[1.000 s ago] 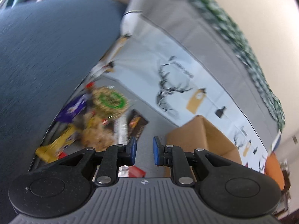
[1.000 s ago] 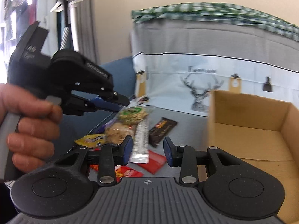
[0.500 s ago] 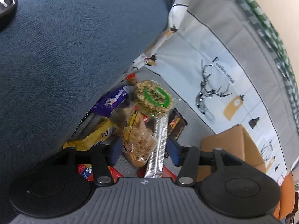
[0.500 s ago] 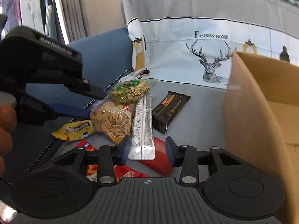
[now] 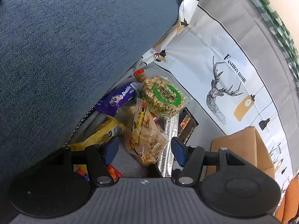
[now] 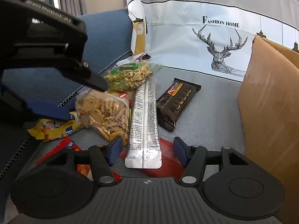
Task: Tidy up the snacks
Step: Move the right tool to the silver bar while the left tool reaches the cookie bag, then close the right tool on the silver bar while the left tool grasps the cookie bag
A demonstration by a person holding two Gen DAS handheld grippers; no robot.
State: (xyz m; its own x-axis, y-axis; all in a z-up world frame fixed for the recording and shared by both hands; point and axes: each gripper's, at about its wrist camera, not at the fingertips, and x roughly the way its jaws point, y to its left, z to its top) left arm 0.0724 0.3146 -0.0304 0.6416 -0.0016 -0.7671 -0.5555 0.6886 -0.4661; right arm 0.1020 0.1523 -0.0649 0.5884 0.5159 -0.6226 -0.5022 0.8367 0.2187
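Snack pile on a grey cloth surface (image 6: 209,119), viewed from both wrist cameras. The left claw (image 5: 145,150) stands wide, its blue pads either side of the clear cracker bag (image 5: 143,136) without pressing it; in the right wrist view the same claw (image 6: 78,100) enters from 9 o'clock, with the bag (image 6: 104,115) just beside its lower blue pad. The right claw (image 6: 145,152) is likewise wide and holds nothing, straddling the near end of the silver stick packet (image 6: 143,127), which lies lengthwise toward 12 o'clock over a red packet (image 6: 168,166).

At 12 o'clock of the cracker bag lies the round peanut pack with a green label (image 5: 162,97), its edge overlapping the bag. At 3 o'clock of the silver packet, just apart, lies the dark chocolate bar (image 6: 176,104). A yellow wrapper (image 6: 54,127) sits at 9 o'clock of the cracker bag, and a purple packet (image 5: 117,99) lies against the blue cushion (image 5: 65,46). The cardboard box (image 6: 269,112) stands at the 3 o'clock edge, open side up. A deer-print cloth (image 6: 220,43) hangs behind the pile.
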